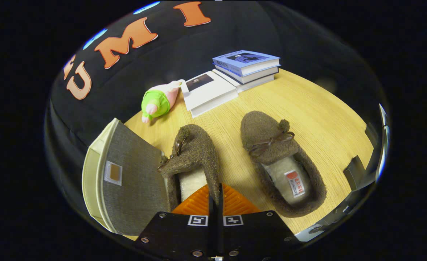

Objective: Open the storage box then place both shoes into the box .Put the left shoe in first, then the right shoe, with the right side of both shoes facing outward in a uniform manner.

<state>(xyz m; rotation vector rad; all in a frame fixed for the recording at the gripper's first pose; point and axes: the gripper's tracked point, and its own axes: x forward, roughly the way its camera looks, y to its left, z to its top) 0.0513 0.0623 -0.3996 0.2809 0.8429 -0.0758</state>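
Pinching left shoe (191, 156) rim — hand-held gripper (215, 197); toe pointing away.

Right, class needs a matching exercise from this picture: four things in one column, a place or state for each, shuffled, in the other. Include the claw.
Things
1. claw
2. shoe with the bow facing up
3. plush toy
4. storage box

Places or states
A. lies by the white book, near the cloth wall
B. stands beside the gripped shoe, lid shut
C. flat on the table, untouched
D. shut on the rim of a shoe

Pairs: 1-D, 2-C, 3-A, 4-B
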